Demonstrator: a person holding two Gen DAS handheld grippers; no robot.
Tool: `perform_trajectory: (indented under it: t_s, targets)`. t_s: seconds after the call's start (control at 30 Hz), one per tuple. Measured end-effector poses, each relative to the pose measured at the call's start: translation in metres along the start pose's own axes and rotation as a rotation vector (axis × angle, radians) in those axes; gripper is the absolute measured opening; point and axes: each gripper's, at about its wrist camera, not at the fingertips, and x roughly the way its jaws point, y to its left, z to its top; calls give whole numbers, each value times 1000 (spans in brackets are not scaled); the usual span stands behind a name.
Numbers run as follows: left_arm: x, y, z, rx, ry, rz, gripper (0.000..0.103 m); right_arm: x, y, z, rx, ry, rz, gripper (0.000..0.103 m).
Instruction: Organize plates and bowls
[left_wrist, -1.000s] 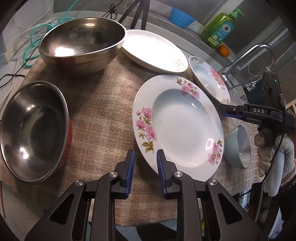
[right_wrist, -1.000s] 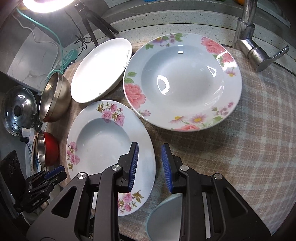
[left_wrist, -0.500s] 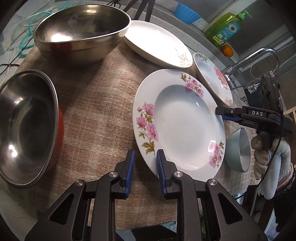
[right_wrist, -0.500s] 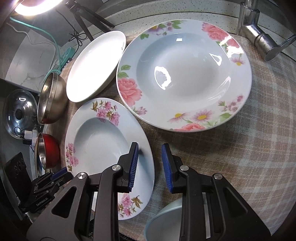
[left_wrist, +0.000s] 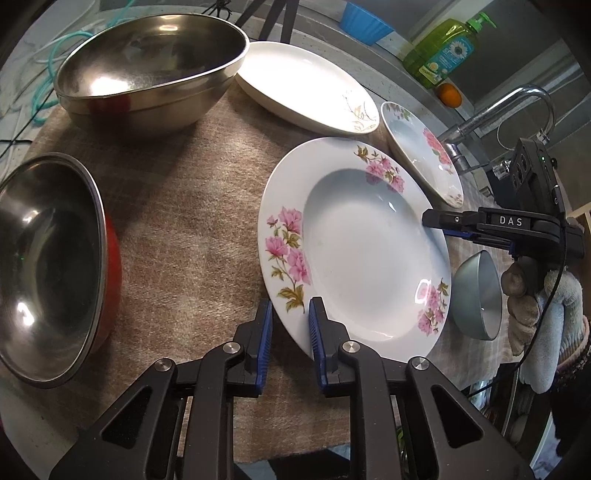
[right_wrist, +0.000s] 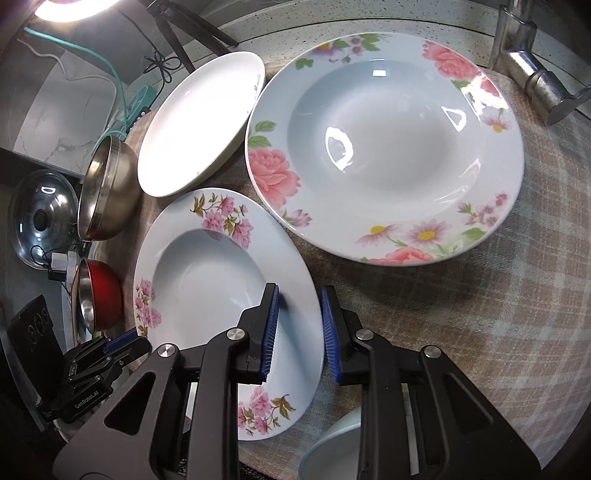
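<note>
A white soup plate with pink flowers (left_wrist: 354, 251) (right_wrist: 207, 280) lies on the checked cloth. My left gripper (left_wrist: 290, 306) straddles its near-left rim. The jaws are closing, and a strip of cloth still shows between the outer pad and the rim. My right gripper (right_wrist: 299, 291) (left_wrist: 443, 221) straddles the opposite rim, also closing, with a thin gap at its outer pad. Behind it lie a larger rose-patterned plate (right_wrist: 384, 147) (left_wrist: 421, 155) and a plain white plate (left_wrist: 306, 85) (right_wrist: 199, 122). A steel bowl (left_wrist: 147, 66) and a red-sided steel bowl (left_wrist: 48, 266) stand at the left.
A small grey bowl (left_wrist: 480, 295) (right_wrist: 332, 450) lies tipped beside the flowered plate, under my right gripper. A faucet (left_wrist: 517, 99) (right_wrist: 535, 81) rises past the rose plate. Dish soap (left_wrist: 443, 51) and an orange (left_wrist: 448, 94) sit on the ledge. A glass pot lid (right_wrist: 40, 218) lies off the cloth.
Both grippers have edged forward onto the flowered plate's rim, and both pairs of jaws have narrowed a little. The plate and bowls have not moved.
</note>
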Motion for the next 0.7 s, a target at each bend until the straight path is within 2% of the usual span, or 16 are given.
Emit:
perform_trajectory:
  t_s: [0.7]
  targets:
    - [-10, 10, -18, -27, 3, 16, 19, 6, 36, -17, -93, 17, -43, 24]
